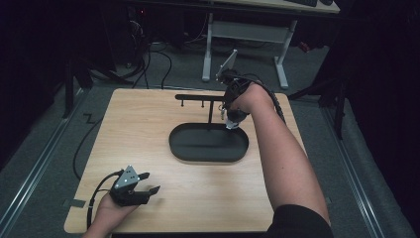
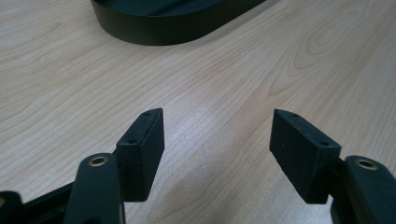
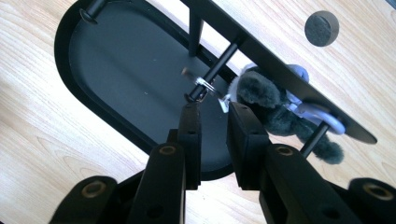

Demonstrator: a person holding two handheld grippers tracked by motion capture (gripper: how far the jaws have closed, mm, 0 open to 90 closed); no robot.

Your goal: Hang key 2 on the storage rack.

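Keyring [image 3: 205, 84] hooked on peg [image 3: 219, 63] under black bar [image 3: 261, 51] of the rack, just ahead of right gripper [image 3: 211, 108] tips. Grey furry toy [image 3: 271, 105] hanging beside it, touching the outer jaw. Jaws nearly together, narrow gap, clamped on nothing visible. Below them, black oval tray [image 1: 208, 154]. Much nearer the person, well apart on wooden table [image 1: 148, 129], left gripper [image 2: 217, 135] with jaws wide apart over bare wood, tray edge ahead.
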